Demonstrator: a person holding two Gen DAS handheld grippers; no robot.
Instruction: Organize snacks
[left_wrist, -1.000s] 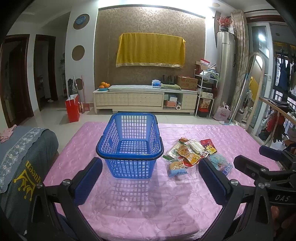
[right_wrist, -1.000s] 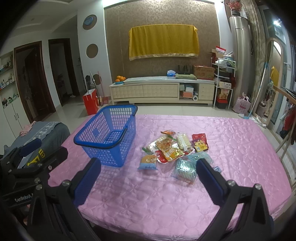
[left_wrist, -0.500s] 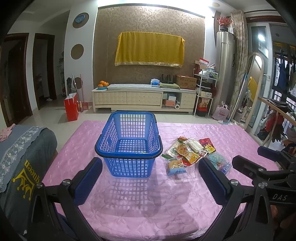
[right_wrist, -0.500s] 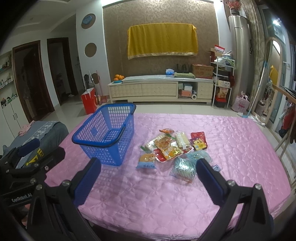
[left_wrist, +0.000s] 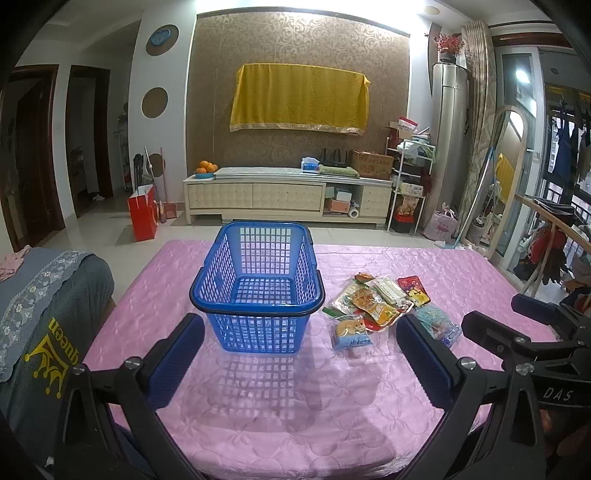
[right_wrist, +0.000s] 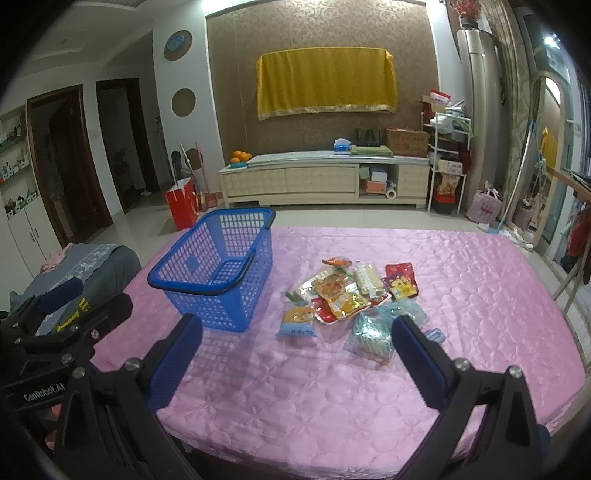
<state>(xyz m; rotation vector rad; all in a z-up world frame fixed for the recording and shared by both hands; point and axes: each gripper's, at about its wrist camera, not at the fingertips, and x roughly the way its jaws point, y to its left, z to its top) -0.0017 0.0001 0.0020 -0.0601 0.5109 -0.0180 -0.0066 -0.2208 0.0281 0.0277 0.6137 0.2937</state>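
The left gripper (left_wrist: 300, 358) is hovering low over the near part of a table, its two blue-padded fingers (left_wrist: 176, 358) spread wide apart and holding nothing. The right gripper (right_wrist: 297, 358) is hovering beside it in the same way, fingers (right_wrist: 419, 360) spread wide and gripping nothing; in the left wrist view its black frame is showing at the right edge. The table is wearing a quilted pink tablecloth (left_wrist: 258, 413). Straight ahead of the left gripper, a blue plastic basket (left_wrist: 257, 291) with lattice walls is standing upright on the cloth, and its black handle is lying folded down along the rim. Just to the right of the basket, apart from it, a loose pile of snack packets (right_wrist: 347, 295) is lying flat on the cloth, several of them overlapping. Nearest the grippers in that pile, a pale blue packet with an orange picture (right_wrist: 298, 322) is lying just beside a clear bag of blue-green wrapped sweets (right_wrist: 371, 334), while a dark red packet (right_wrist: 400, 280) is sitting at the far right of the group. To the left of the table, a grey cushion with yellow lettering (left_wrist: 44, 343) is showing. Beyond the table, a cream TV cabinet (left_wrist: 288, 194) is standing against the patterned wall under a yellow cloth (left_wrist: 299, 98), and a bowl of oranges (left_wrist: 205, 169) is resting on the cabinet's left end.
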